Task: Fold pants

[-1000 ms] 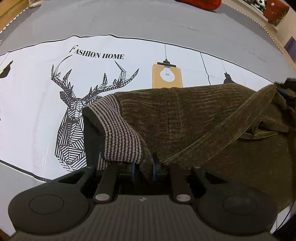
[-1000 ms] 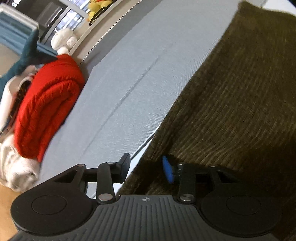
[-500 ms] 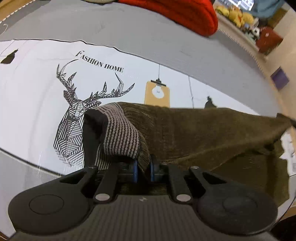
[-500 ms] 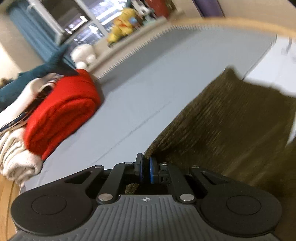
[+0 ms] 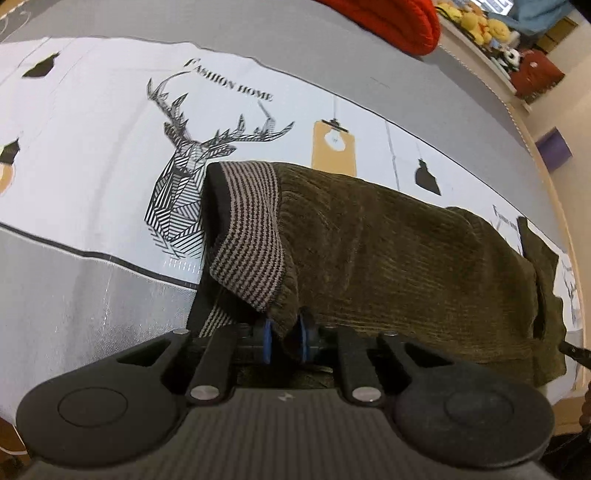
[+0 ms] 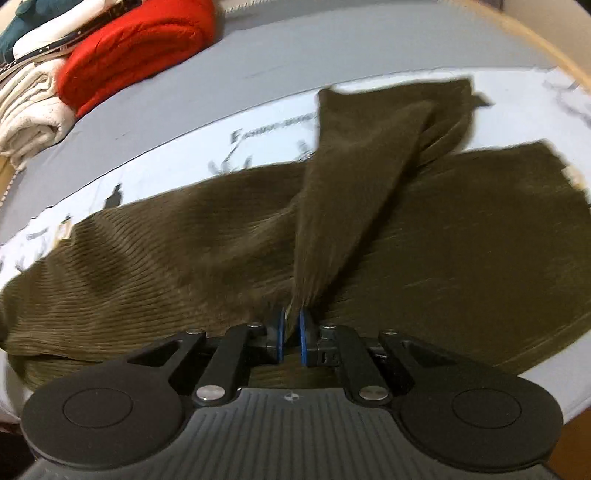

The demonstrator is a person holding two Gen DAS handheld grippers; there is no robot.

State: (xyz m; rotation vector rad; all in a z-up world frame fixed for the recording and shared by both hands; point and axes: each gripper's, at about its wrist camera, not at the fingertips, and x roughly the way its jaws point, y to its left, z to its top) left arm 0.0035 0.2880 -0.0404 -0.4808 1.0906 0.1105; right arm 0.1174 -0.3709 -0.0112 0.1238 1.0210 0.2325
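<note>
Surface: grey bedding (image 5: pixel 258 40) spreads under my work, with a white printed cloth (image 5: pixel 92 147) on top showing a line-drawn deer (image 5: pixel 184 177) and the words "Fashion Home".
Left gripper: I see my left gripper (image 5: pixel 285 334) pointing down at the near edge of the pants (image 5: pixel 388 240); its blue pads (image 5: pixel 266 338) pinch a bunch of olive fabric just beside the waistband, and the jaws are easing open a little with the cloth between them.
Waistband: the striped brown band (image 5: pixel 251 229) is turned outward and hangs over the pinched spot, with dark lining showing on its left.
Right gripper: my right gripper (image 6: pixel 291 338) is clenched on a thin ridge of the same olive corduroy, which rises from the pads as a taut, twisted strip running up and away.
Pants: they lie across the printed cloth, one broad ribbed panel spread flat to either side of the lifted strip in the right wrist view; a far end (image 6: pixel 454 96) reaches toward the edge of the print, blurred.
Beyond the pants: a folded red garment (image 6: pixel 140 44) sits on the grey bedding, well apart from the pants, touching a cream folded pile (image 6: pixel 29 110) on its left.
Far background: in the left wrist view I make out yellow plush toys (image 5: pixel 476 22) on a ledge and a purple box (image 5: pixel 554 147) past the bed edge.
Bed edge: a pale wooden rim (image 6: pixel 546 44) curves around the grey bedding.
</note>
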